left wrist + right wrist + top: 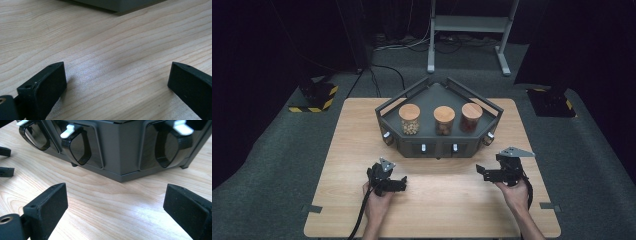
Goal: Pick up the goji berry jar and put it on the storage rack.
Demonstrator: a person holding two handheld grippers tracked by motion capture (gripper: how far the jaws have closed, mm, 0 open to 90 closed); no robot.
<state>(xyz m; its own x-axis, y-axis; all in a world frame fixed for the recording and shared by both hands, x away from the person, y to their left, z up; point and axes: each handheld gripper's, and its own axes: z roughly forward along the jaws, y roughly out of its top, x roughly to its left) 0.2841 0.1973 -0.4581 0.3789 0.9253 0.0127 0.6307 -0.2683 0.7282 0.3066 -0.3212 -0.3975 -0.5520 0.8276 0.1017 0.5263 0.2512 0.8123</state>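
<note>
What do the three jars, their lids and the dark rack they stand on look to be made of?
The jars look like clear glass or plastic: their contents show through the walls. The lids look like light unfinished wood or bamboo: tan, matt, flat discs. The rack looks like dark grey matt plastic, possibly painted metal; the right gripper view shows smooth moulded edges and glossy dark inserts with white tabs.

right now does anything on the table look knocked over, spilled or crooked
Nothing stands out. The three jars stand upright in a row on the dark rack, lids on. The left gripper and right gripper are open over bare wood, holding nothing.
</note>
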